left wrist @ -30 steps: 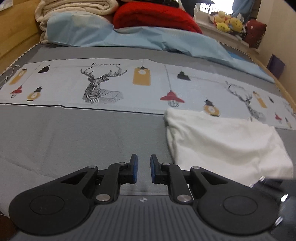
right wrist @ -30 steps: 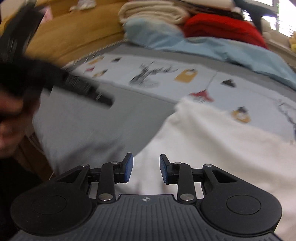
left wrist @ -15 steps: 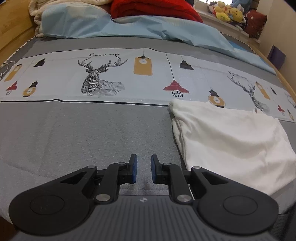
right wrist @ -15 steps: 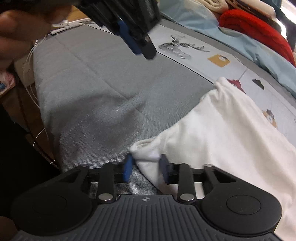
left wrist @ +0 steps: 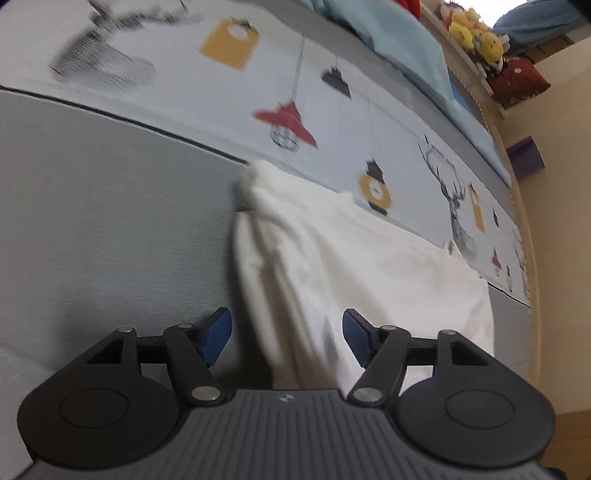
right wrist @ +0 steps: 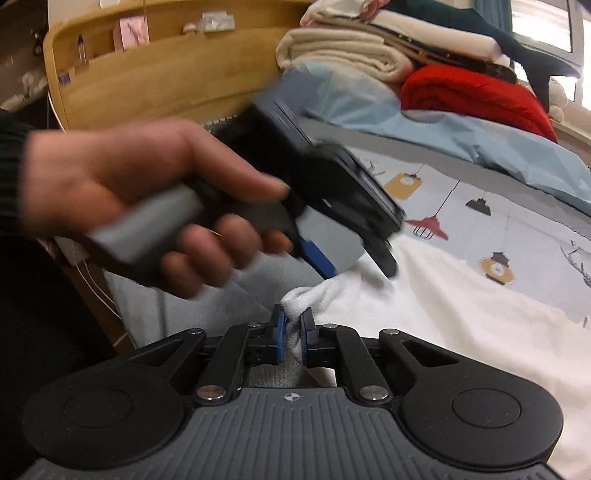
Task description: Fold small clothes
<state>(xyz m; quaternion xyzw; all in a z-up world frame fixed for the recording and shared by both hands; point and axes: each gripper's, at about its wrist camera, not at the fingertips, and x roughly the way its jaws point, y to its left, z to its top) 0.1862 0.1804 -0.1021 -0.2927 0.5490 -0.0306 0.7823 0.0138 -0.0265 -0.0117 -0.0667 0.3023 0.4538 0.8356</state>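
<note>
A white garment [left wrist: 351, 258] lies on the grey bedspread [left wrist: 110, 221], its far edge over the printed band [left wrist: 221, 96]. My left gripper [left wrist: 286, 325] hovers over the garment's raised left edge. Its jaws are opening wide, the cloth runs between them and the pads do not press on it. In the right wrist view my right gripper [right wrist: 291, 325] is closing, its blue pads pinching the near corner of the white garment [right wrist: 443, 314]. A hand [right wrist: 129, 192] holds the left gripper [right wrist: 354, 264] just above that corner.
A light blue pillow [right wrist: 443, 129], a red blanket [right wrist: 472, 96] and folded cream blankets [right wrist: 351, 55] lie at the head of the bed by a wooden headboard [right wrist: 166, 81]. Plush toys [left wrist: 476, 33] sit on a shelf past the bed's right edge [left wrist: 524, 221].
My left gripper swung down and right over the garment's left edge and its jaws spread wide. My right gripper closed on the garment's corner and raised it.
</note>
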